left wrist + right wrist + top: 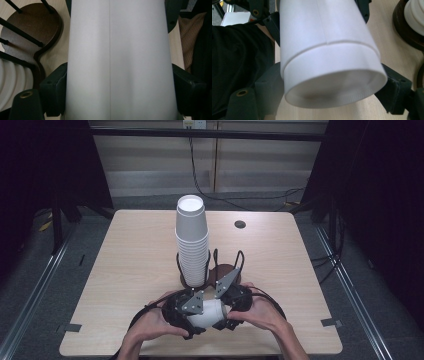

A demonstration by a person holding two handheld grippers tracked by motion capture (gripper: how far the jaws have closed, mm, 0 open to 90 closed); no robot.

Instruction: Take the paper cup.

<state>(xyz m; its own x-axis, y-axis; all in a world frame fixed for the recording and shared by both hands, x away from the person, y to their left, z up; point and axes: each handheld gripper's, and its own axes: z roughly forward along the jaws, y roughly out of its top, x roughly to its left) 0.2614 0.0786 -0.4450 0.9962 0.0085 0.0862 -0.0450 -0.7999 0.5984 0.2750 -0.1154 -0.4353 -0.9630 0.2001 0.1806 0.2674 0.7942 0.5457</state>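
Note:
A white paper cup [210, 313] lies on its side just above the table's front edge, held between both grippers. My left gripper [192, 312] is shut on its wall, and the cup [117, 60] fills the space between its black jaws. My right gripper [231, 308] is shut on the base end; the cup [329, 62] points its recessed bottom at this camera, and a step rings it above the base. Just behind them, a tall stack of upturned white cups [191, 237] stands in a wire holder with a brown wooden base [223, 270].
The wooden table [125, 250] has a round cable hole [240, 224] at the back right. Grey tape marks sit at the front corners [70, 327]. The holder's base [32, 27] and the stacked cups [415, 15] lie close beside the grippers. Dark floor and rails surround the table.

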